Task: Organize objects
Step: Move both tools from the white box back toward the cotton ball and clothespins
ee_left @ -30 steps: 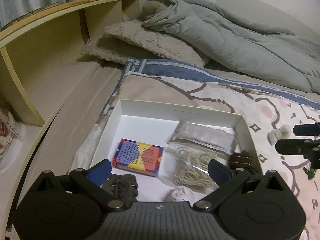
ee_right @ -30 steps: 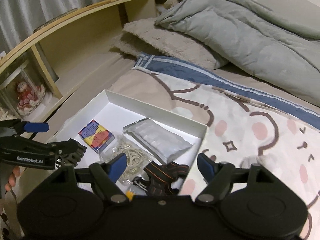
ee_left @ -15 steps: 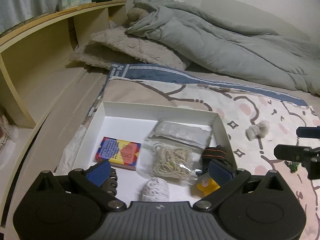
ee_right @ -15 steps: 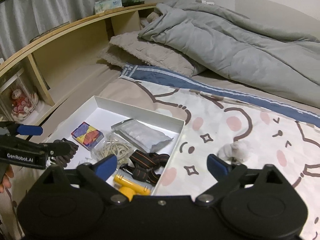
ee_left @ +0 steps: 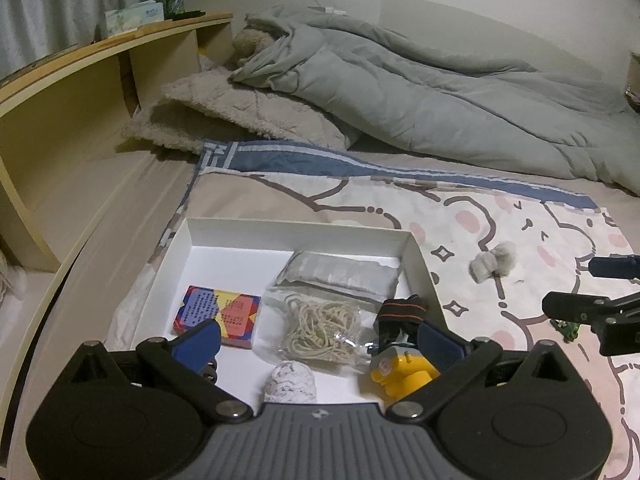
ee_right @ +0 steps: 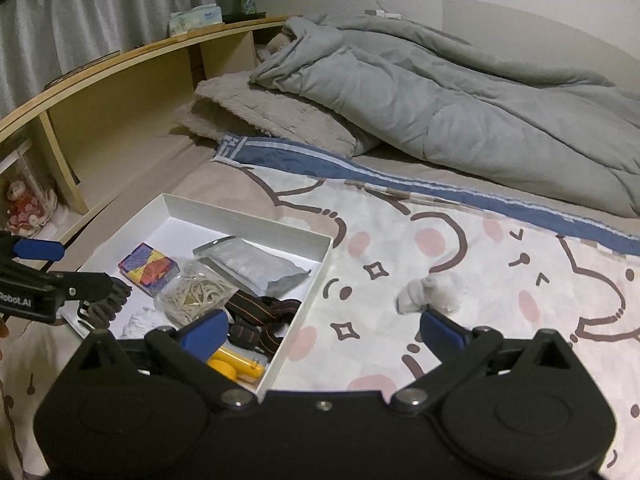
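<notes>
A white shallow box [ee_right: 294, 340] lies on the cartoon-print blanket [ee_right: 480, 264] and already holds most of the clutter: a colourful card box [ee_left: 218, 316], a bag of rubber bands [ee_left: 320, 326], a silver foil pouch [ee_left: 340, 276], a black strap with orange stripes [ee_right: 260, 316], a yellow tool [ee_left: 404, 372] and a small white crumpled bundle [ee_left: 290, 384]. One thing remains plainly outside it: a grey fluffy clump [ee_right: 430, 292] on the blanket, to the right of the box wall. A small green item [ee_left: 568, 328] also lies on the blanket by the right gripper, too hidden to name.

The right gripper [ee_right: 322, 330] hangs over the box's right wall with its fingers spread wide and nothing between them; its right fingertip sits just below the clump. The left gripper [ee_left: 318, 338] hovers over the near end of the box, fingers apart, gripping nothing.

The step in hand looks like the reach for the clump. The next move probably calls for shifting the right gripper rightward and forward so both fingers straddle it, then closing gently, since it looks soft and light.
</notes>
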Demonstrator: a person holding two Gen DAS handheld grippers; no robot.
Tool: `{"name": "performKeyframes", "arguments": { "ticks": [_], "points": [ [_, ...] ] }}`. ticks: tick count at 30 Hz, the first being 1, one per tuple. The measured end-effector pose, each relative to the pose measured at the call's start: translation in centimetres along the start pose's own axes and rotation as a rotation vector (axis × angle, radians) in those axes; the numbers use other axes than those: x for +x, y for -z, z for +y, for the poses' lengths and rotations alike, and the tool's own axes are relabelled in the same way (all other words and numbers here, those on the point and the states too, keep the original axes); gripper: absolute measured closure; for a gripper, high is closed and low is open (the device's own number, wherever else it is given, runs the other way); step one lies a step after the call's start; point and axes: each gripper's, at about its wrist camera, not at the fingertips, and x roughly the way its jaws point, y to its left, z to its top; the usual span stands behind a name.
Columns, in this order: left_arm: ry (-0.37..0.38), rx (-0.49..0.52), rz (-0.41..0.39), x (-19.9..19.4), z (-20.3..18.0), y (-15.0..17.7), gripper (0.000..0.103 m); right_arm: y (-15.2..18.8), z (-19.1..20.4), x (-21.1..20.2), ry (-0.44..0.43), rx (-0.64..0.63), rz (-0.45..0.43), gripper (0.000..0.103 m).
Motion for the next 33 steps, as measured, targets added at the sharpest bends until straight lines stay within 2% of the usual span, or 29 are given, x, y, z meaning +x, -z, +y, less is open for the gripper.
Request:
{"name": "performKeyframes", "arguments": {
  "ticks": [7,12,25,33],
  "points": [
    [0.018,-0.012,-0.026,0.2,-1.2,-0.8,0.000,-0.3,-1.4,-0.5,0.002,0.022,-0.005,0.000],
    [0.046,-0.021,-0.027,1.0,-2.5,-1.4,0.000,-0.4,-3.9,-1.4,0.040,0.052,-0.018,0.000],
    [0.086,0.046,-0.044,3.4,-8.5,-3.0,0.000,0.8,-11.1,-3.6,0.155,0.152,-0.016,0.000],
    [0.113,0.060,-0.065,4.3,-11.8,-4.0,0.000,2.5,-14.6,-4.7,0.190,0.199,-0.014,0.000]
  ]
}}
